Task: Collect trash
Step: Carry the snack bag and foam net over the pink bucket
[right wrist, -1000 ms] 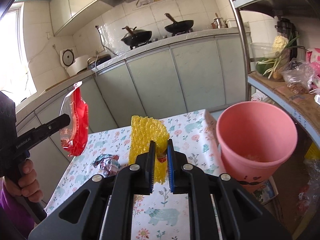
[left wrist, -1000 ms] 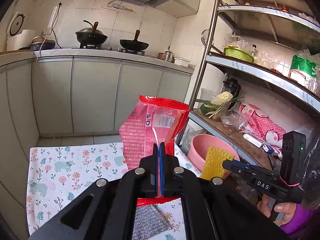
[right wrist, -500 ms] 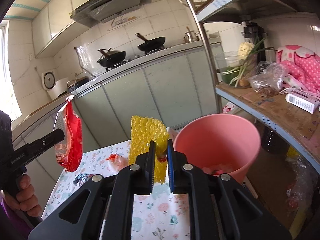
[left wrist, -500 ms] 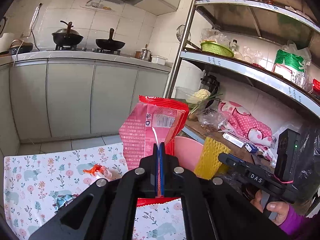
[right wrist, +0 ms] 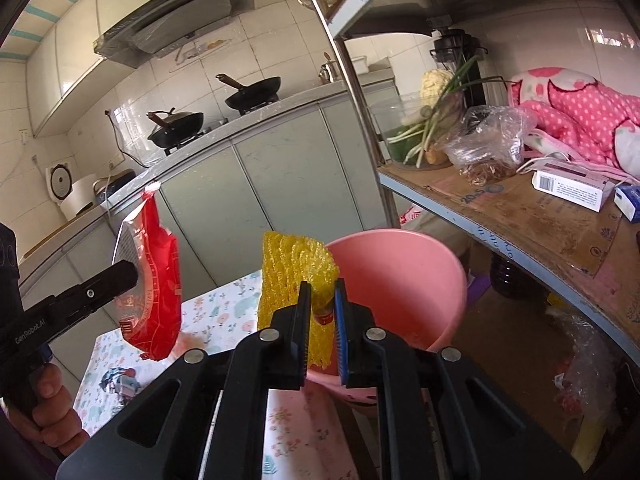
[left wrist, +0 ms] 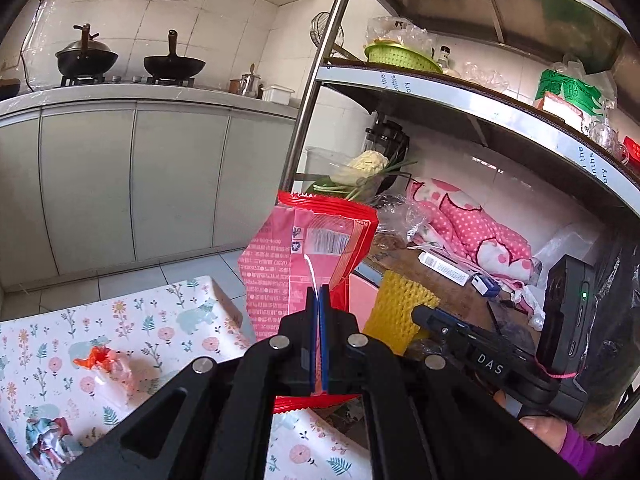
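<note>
the left gripper (left wrist: 319, 300) is clamped on a red wrapper (left wrist: 308, 256), which stands upright between the pressed-together jaws, above the edge of a table (left wrist: 120, 320) with a floral cloth. the right gripper (right wrist: 322, 300) is clamped on a yellow foam net (right wrist: 288, 276), held upright just in front of the near rim of a pink bin (right wrist: 404, 280). in the right view the wrapper hangs well left of the bin, over the table. the bin stands off the table's end, beside a metal shelf (right wrist: 500, 216). two crumpled scraps lie on the cloth: an orange-and-white one (left wrist: 104, 364) and a darker one (left wrist: 46, 438) near the corner.
</note>
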The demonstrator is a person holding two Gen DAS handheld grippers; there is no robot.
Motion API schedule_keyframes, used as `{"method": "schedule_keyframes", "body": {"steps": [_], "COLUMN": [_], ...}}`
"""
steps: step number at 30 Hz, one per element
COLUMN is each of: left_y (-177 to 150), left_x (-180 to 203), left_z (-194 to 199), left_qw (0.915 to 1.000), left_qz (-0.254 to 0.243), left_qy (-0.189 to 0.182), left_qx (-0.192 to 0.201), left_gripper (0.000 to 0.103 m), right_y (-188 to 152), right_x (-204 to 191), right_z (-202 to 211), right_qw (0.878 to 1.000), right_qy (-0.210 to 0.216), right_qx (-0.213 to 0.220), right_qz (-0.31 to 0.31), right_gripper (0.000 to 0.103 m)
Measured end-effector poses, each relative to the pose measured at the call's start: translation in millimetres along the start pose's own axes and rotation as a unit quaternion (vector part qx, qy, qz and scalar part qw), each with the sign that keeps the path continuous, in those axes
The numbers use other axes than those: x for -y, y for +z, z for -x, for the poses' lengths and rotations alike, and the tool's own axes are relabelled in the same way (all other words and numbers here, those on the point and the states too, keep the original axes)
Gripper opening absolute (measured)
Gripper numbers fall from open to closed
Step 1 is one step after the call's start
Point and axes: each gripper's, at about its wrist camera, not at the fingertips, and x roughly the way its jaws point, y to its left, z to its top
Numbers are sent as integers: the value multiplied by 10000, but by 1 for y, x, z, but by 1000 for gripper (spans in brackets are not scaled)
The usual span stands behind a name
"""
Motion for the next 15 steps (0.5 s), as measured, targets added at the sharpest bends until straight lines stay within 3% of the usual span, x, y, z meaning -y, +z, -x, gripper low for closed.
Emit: {"method": "schedule_keyframes", "body": {"steps": [10,15], "left_y": [-8,-15], "left_x": [2,-3], "left_z": [-81,-103], "left_qw": [9990,9983], "left_qz": [149,199], "left_qy": [-156,-198], "left_qx": [-393,-513], "left_gripper": [0,0], "right_y": [-7,-9], "right_x": [15,19], "right_z": [-33,-42], "right_qw": [9993,9986], "right_qy": [-307,-430], "right_qx": [-210,-271], "right_qz": [91,136], "right_gripper": [12,12]}}
